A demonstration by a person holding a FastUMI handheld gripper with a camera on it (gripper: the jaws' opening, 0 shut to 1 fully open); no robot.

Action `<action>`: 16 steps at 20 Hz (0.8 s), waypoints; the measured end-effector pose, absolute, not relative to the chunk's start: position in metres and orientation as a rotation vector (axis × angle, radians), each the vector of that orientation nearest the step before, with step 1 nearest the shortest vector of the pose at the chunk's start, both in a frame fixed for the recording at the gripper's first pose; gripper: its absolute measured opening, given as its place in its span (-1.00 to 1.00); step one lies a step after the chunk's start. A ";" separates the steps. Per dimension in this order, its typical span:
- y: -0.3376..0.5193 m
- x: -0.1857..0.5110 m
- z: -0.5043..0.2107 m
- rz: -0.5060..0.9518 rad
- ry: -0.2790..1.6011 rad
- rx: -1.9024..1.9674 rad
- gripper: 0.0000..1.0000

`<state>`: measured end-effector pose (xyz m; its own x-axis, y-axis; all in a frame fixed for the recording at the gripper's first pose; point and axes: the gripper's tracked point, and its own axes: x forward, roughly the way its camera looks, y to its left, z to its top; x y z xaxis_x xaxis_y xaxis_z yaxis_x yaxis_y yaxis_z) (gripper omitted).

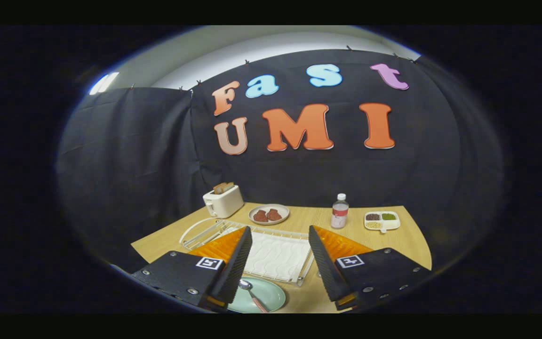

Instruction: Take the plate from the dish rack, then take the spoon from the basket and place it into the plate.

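Nearest, the spoon [251, 293] lies in the pale green plate [271, 295] on the table [407, 238], low between the fingers of the gripper [279, 233], which gapes wide, holding nothing. Beyond stands the white dish rack [275, 254].

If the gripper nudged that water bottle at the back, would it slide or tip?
The bottle stands tall and narrow on the table, so a high push would probably tip it. Being round, it would likely roll afterwards. The open gripper is well short of it.
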<state>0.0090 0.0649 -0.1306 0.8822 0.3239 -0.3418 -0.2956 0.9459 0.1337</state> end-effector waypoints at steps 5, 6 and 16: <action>0.049 0.029 -0.080 0.272 0.245 0.082 0.55; 0.047 0.031 -0.072 0.261 0.226 0.078 0.56; 0.031 0.046 -0.036 0.154 0.136 0.019 0.94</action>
